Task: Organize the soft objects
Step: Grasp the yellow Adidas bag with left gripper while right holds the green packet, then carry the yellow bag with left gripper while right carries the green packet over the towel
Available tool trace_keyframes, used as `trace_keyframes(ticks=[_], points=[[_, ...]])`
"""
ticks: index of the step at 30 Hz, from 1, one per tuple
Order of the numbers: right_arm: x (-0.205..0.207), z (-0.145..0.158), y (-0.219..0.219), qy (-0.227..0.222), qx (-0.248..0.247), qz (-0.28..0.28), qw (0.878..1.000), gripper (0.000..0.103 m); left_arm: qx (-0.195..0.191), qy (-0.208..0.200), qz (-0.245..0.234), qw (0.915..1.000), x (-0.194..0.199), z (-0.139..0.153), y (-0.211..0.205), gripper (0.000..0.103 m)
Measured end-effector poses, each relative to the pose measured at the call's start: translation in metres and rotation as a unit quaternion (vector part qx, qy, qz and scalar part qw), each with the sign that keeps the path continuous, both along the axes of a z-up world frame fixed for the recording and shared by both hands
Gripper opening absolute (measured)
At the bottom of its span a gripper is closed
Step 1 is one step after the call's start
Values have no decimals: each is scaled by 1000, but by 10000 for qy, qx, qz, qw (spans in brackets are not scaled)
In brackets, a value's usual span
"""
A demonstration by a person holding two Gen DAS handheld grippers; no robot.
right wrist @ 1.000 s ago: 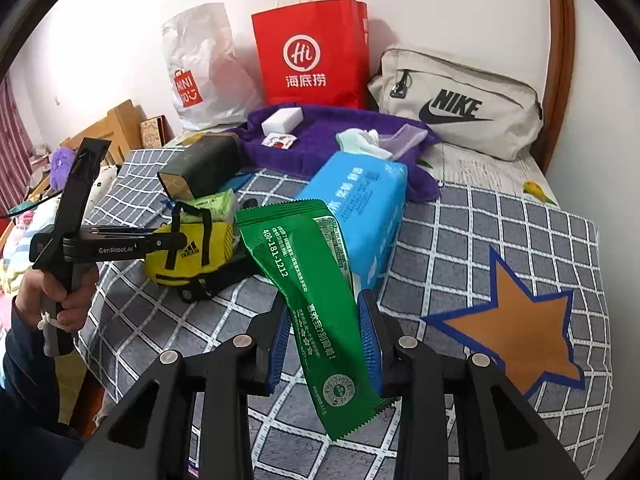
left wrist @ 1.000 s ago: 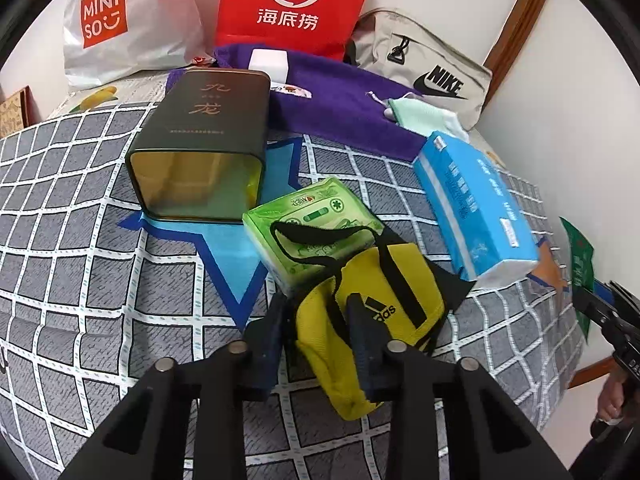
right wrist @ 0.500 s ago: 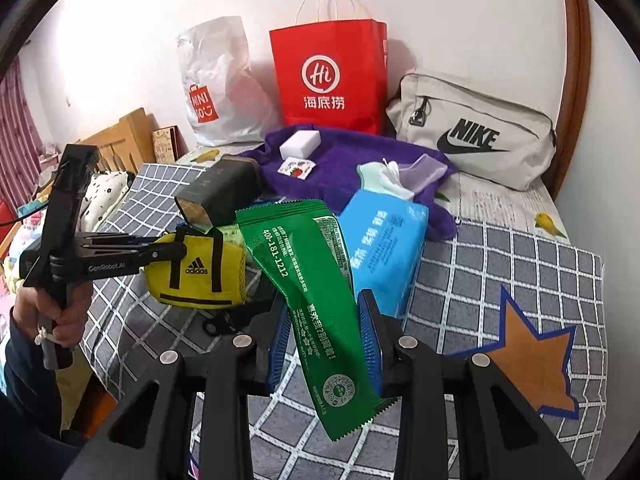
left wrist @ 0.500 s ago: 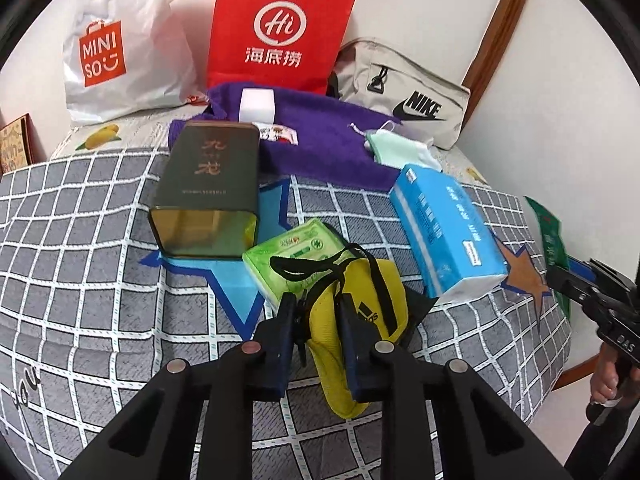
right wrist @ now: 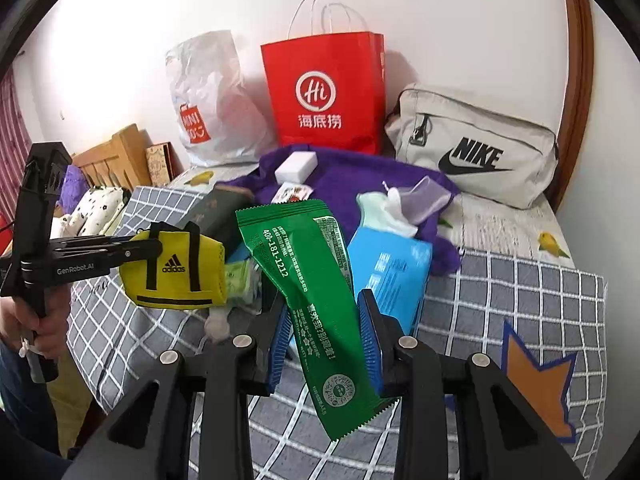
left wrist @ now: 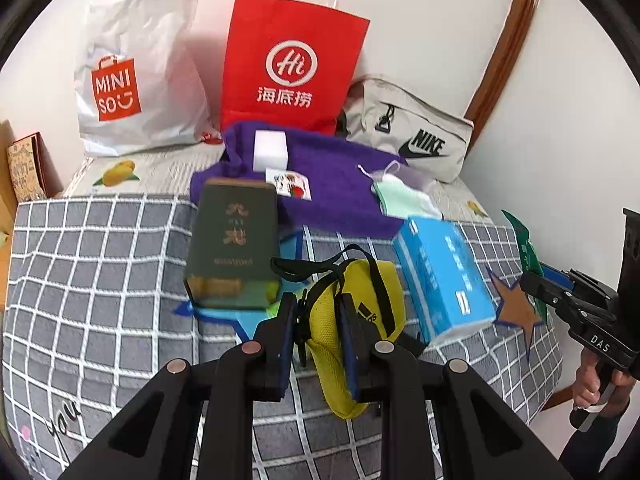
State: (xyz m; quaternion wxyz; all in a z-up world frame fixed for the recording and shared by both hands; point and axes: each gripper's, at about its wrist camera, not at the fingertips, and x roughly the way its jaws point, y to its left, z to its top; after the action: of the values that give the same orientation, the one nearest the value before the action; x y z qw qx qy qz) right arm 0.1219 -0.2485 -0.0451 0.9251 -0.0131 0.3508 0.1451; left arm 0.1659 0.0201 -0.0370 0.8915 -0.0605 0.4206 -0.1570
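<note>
Step in hand: carrying 2 soft items above the grey checked bed [left wrist: 100, 280]. Left claw [left wrist: 318, 330] is clamping the yellow fabric Adidas pouch [left wrist: 360, 312]; right claw [right wrist: 324, 344] is gripping the green foil sachet [right wrist: 308, 280]. Next: choosing a drop-off, likely a bag. Hidden: the bags' insides.
</note>
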Motion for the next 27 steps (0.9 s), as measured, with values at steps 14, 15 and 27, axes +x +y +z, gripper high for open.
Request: trace_keyframes(ticks=[14, 15, 27], points=[[55, 19, 3, -39, 15, -145, 9999, 33, -127, -81, -18, 9999, 49, 20, 1, 20], [61, 21, 2, -49, 24, -148, 9999, 33, -141, -91, -25, 9999, 54, 22, 1, 20], [114, 28, 0, -28, 10, -372, 9993, 33, -140, -116, -22, 9998, 104, 29, -7, 20]])
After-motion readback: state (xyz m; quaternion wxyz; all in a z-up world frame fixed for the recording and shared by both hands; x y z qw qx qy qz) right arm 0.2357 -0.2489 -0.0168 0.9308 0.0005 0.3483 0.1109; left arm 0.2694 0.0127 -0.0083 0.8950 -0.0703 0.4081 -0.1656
